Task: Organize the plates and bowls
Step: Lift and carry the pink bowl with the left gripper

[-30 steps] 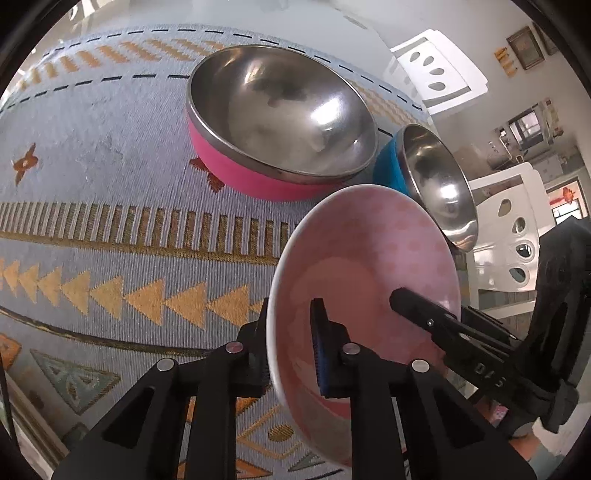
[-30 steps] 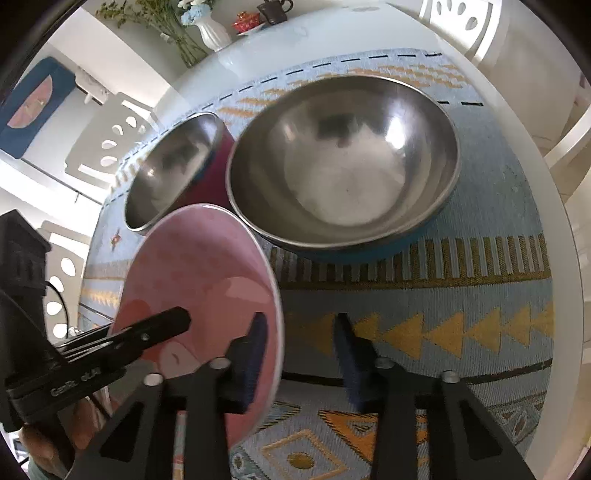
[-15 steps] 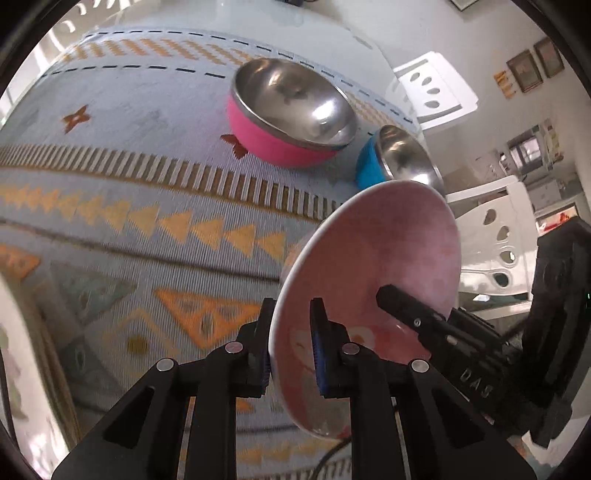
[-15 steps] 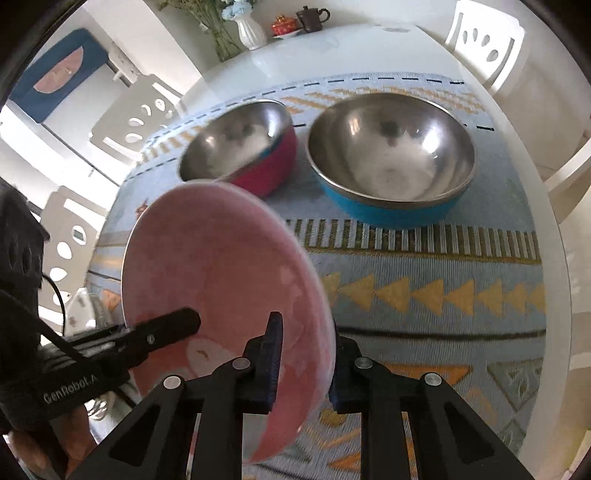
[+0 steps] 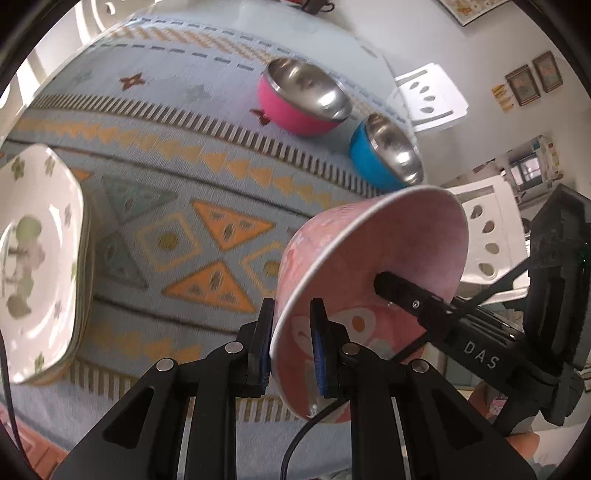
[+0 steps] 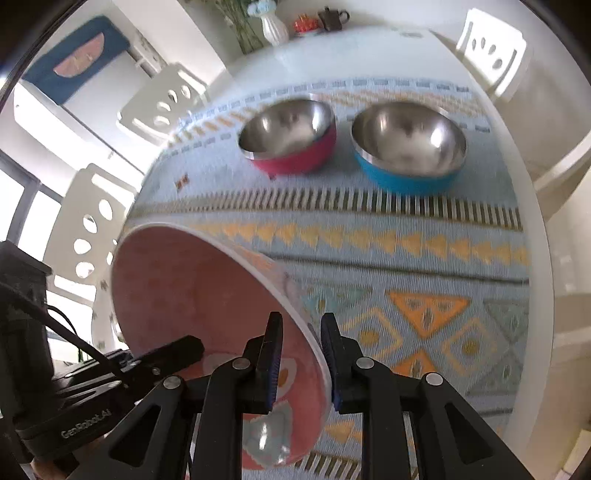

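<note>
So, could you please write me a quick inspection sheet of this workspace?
Surface: patterned cloth over a white table.
Job's things: pink bowl held tilted; pink-sided steel bowl beside blue-sided steel bowl; floral plates stacked.
Clutter: vase, teapot.
Grippers: left gripper and right gripper both clamp the pink bowl's rim.
Cables: black cable below the bowl.
Surroundings: white chairs, framed pictures.

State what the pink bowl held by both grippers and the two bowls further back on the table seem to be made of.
Pink bowl: probably ceramic or melamine; matte printed surface, thin pale rim.
Bowl with pink outside and bowl with blue outside: polished steel inside, judging by mirror-like reflections; coloured outer shell, plastic or coating, cannot tell.
</note>
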`<state>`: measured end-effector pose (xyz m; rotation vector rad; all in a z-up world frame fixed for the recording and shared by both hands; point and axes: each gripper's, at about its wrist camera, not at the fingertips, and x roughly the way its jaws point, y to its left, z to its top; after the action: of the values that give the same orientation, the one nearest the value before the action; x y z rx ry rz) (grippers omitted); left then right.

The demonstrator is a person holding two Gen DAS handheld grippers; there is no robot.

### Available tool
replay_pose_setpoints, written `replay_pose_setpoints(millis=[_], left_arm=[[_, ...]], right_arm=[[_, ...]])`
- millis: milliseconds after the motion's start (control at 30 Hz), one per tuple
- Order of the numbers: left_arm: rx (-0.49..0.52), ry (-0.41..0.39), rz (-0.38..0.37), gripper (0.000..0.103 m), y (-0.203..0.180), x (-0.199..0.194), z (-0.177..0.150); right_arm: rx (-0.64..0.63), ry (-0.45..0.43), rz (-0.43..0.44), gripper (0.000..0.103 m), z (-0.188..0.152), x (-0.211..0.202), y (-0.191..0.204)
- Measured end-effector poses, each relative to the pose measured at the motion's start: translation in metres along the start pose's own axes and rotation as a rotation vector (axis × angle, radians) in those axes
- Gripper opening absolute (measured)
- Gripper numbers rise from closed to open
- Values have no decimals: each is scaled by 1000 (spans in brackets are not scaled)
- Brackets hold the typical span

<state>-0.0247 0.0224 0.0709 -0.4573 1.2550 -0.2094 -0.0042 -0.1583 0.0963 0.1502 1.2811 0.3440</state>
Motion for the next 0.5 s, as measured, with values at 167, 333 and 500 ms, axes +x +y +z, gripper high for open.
replay_pose_setpoints(millis=[167, 333, 500], left_arm=[[25, 113, 28, 16, 7, 23, -9], [1, 140, 16, 16, 19, 40, -14], [22, 149, 3, 29, 19, 40, -7]], right_arm=[[55, 129, -8, 22, -18, 26, -7], [55, 169, -43, 24, -26, 45, -9], [94, 151, 5, 24, -25, 45, -17]])
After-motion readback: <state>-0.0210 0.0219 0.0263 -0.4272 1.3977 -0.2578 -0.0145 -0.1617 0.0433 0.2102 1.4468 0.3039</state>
